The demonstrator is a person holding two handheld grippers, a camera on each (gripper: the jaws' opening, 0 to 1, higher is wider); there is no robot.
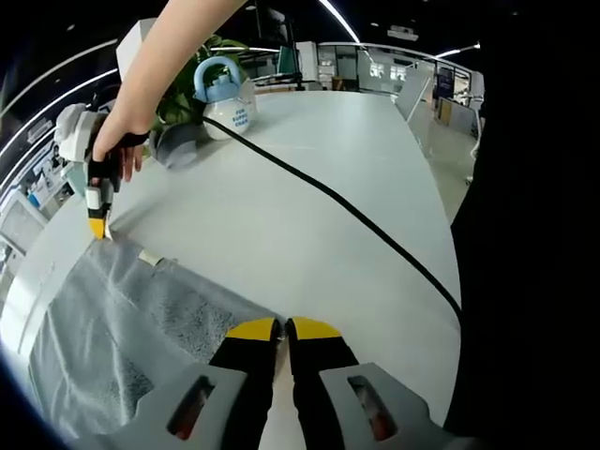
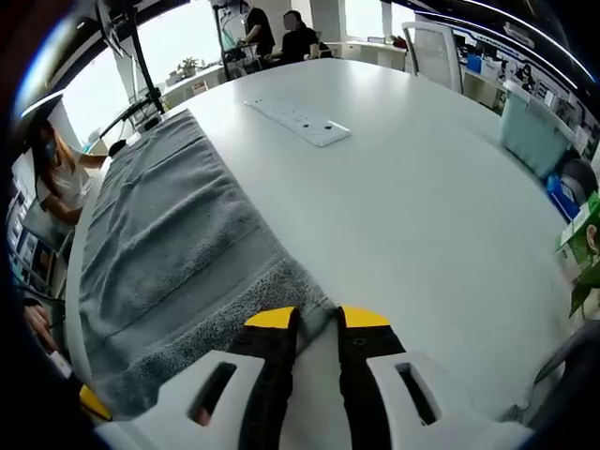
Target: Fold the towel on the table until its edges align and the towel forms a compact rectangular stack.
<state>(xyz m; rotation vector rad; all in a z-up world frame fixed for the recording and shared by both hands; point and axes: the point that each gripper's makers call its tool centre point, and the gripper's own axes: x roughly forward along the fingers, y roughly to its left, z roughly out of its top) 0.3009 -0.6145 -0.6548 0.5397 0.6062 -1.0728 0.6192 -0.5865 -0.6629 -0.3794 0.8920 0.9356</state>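
Left gripper view: a grey towel lies spread flat on a white table, one corner reaching to the yellow tips of the left gripper, whose jaws stand almost together with only a thin slit between them; whether cloth is pinched in that slit cannot be told. At the towel's far corner, well ahead and to the left of those tips, the right gripper points down at the cloth, held by a person's hand. A black cable crosses the table beyond the tips, and a white kettle with a blue handle stands further off beside a plant.

Right gripper view: the towel runs away in a long strip from the fingertips, its near corner lying between the narrowly parted jaws of the right gripper. A white power strip lies well beyond, apart from the cloth.

The step in hand appears to be taking both corners of one edge. It would go best if each gripper took its corner before lifting, and both then rose together and level, carrying the edge across to meet the opposite one, clear of the cable.
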